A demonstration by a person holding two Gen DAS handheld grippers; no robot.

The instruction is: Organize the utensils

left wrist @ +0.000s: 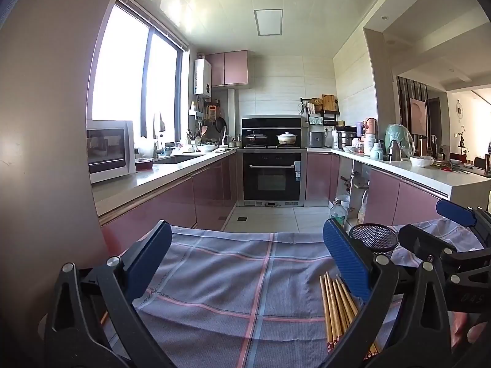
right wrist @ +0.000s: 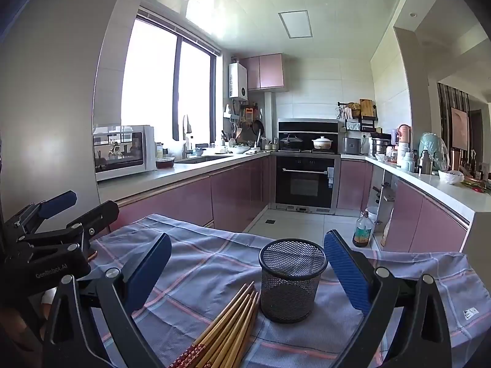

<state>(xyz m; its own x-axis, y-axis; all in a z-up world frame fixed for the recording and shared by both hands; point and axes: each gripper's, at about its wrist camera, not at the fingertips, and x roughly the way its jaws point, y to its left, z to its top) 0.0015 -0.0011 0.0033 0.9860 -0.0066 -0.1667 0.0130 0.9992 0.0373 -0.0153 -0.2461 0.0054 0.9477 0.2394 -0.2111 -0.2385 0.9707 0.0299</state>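
A bundle of wooden chopsticks point(left wrist: 337, 306) with red patterned ends lies on a blue checked cloth point(left wrist: 230, 276). A black mesh cup point(left wrist: 373, 239) stands upright just beyond them. My left gripper point(left wrist: 245, 251) is open above the cloth with nothing between its fingers, and the chopsticks lie by its right finger. In the right wrist view the chopsticks point(right wrist: 227, 325) lie low between the jaws. The mesh cup point(right wrist: 290, 282) stands empty on the cloth point(right wrist: 199, 260). My right gripper point(right wrist: 247, 239) is open around them without touching. The left gripper point(right wrist: 79, 211) shows at the left, the right gripper point(left wrist: 435, 227) at the far right.
Past the cloth's far edge the tiled floor runs to a black oven point(right wrist: 303, 181). Pink cabinets and white counters line both sides, with a microwave point(right wrist: 122, 151) on the left. A bottle point(right wrist: 362, 230) stands on the floor by an open cabinet at the right.
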